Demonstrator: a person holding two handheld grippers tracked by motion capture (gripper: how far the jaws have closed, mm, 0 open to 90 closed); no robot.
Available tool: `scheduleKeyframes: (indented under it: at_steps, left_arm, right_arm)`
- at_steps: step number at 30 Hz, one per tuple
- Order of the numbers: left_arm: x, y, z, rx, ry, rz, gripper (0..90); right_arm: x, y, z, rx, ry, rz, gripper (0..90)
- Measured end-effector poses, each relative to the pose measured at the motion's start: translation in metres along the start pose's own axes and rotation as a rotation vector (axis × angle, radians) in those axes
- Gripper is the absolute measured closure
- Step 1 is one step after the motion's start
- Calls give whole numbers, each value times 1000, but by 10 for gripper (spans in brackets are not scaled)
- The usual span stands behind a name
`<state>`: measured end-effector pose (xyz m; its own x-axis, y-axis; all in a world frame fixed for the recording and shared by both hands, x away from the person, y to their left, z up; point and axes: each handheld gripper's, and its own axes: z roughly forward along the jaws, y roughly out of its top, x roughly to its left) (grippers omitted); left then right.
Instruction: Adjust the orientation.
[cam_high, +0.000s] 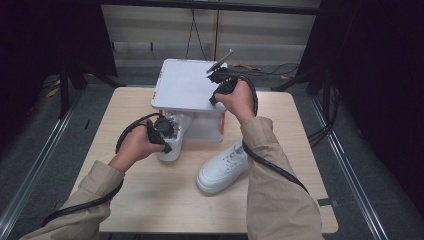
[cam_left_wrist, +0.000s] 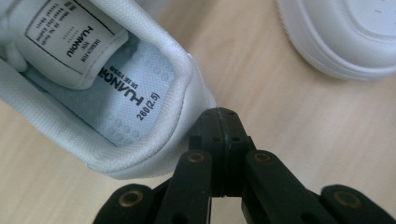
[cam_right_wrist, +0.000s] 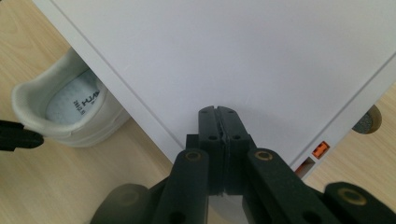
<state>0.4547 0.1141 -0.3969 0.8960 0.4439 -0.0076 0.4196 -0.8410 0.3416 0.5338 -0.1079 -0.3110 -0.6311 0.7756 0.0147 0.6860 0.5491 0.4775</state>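
Pushing comes next, I'd judge: your left gripper (cam_left_wrist: 218, 116), jaws pressed together, touches the heel of the white sneaker (cam_left_wrist: 112, 93), lying toe-first under the shoe box (cam_high: 187, 87), where your right gripper (cam_right_wrist: 218, 114) rests shut.

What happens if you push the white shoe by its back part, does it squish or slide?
The white shoe would probably slide, since its flat sole sits on the smooth wooden table. Its padded heel collar looks soft, so that part may dent a little. It likely won't roll. The left gripper, fingers together, sits right at that heel.
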Motion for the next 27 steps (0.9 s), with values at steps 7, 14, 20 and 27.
scheduleKeyframes:
  at_steps: [7,14,20,27]
  left_arm:
    - [12,5,4,-38,6,-28,900]
    - [16,7,6,-52,39,-42,900]
    - [6,-9,1,-44,110,7,900]
    - [7,-7,9,-70,130,-3,900]
  right_arm:
    - [-1,0,0,-6,12,2,894]
    - [-1,0,0,-8,13,3,893]
    - [-1,-1,0,-6,8,-3,894]
    - [1,0,0,0,-3,-8,894]
